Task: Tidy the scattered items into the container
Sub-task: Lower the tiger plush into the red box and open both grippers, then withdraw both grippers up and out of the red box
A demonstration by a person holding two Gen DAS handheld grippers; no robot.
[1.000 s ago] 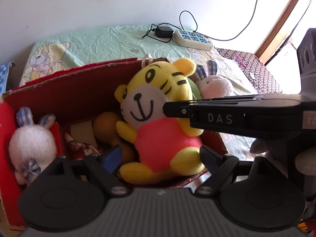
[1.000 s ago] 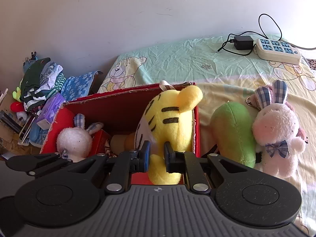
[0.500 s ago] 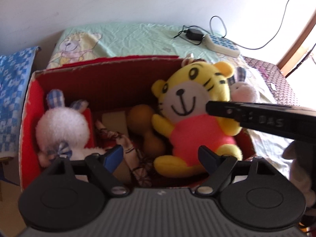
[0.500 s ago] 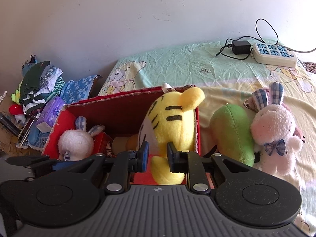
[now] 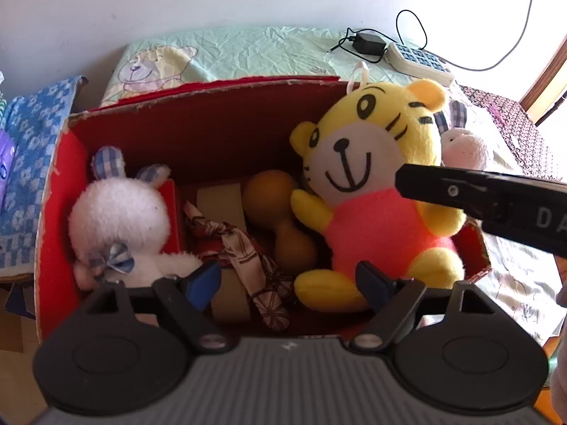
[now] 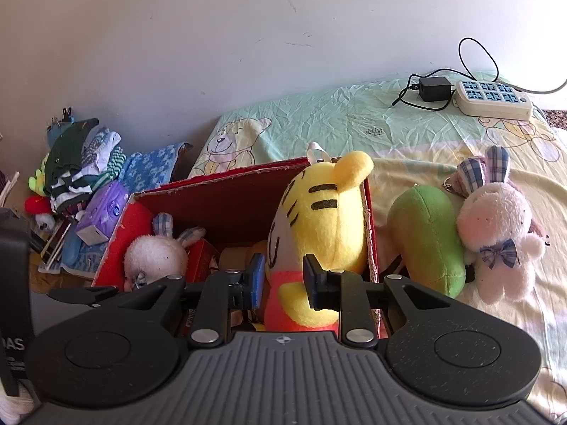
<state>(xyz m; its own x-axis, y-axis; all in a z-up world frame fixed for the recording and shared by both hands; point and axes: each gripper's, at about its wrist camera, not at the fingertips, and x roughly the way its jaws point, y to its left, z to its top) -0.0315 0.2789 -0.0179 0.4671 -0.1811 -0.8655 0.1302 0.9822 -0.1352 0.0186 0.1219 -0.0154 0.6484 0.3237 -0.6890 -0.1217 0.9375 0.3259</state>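
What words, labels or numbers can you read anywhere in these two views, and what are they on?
"DA", cut off at the frame edge: on the black right claw body.
"DAS", first letter half hidden: on the black left claw body, with smaller print below too small to read.
Dark mark on the green bear-print bedsheet: unreadable.
Purple tissue pack: print unreadable.

Fuzzy plush tiger (image 5: pixel 375 191) sitting at three o'clock inside matt, rough-edged red cardboard box (image 5: pixel 198 120); fleecy white rabbit (image 5: pixel 120 219) lying at nine; crinkled cotton sheet (image 6: pixel 354 120) showing behind.

Yellow black-striped tiger (image 5: pixel 372 184), red box (image 5: pixel 198 134), green plush (image 6: pixel 425 241), blue-checked-eared white bunny (image 6: pixel 496 226)
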